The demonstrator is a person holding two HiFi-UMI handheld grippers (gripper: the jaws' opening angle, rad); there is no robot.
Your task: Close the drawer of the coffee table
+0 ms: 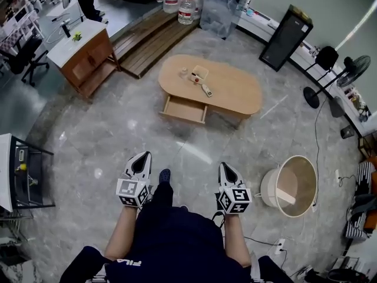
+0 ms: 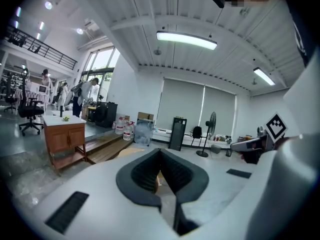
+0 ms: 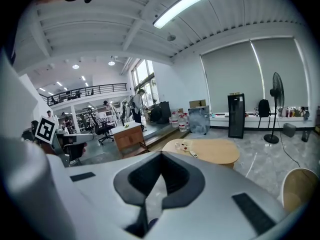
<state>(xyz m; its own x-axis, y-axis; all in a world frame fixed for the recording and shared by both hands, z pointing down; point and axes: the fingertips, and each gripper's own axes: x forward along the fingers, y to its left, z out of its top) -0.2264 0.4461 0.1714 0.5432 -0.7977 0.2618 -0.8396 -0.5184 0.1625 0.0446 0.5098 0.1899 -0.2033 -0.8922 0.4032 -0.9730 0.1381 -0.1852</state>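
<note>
At twelve o'clock from you, coffee table (image 1: 235, 87) with drawer (image 1: 185, 109) open; your left gripper (image 1: 143, 156) and right gripper (image 1: 225, 167) show jaws together, empty.

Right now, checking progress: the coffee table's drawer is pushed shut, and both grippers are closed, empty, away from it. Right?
No. The head view shows the drawer pulled out of the coffee table. Both the left gripper and right gripper are closed, empty, away from it.

The only print I can read is white "FIL" on the person's dark garment (image 1: 131, 263), just below the left tool (image 1: 143, 158).
</note>
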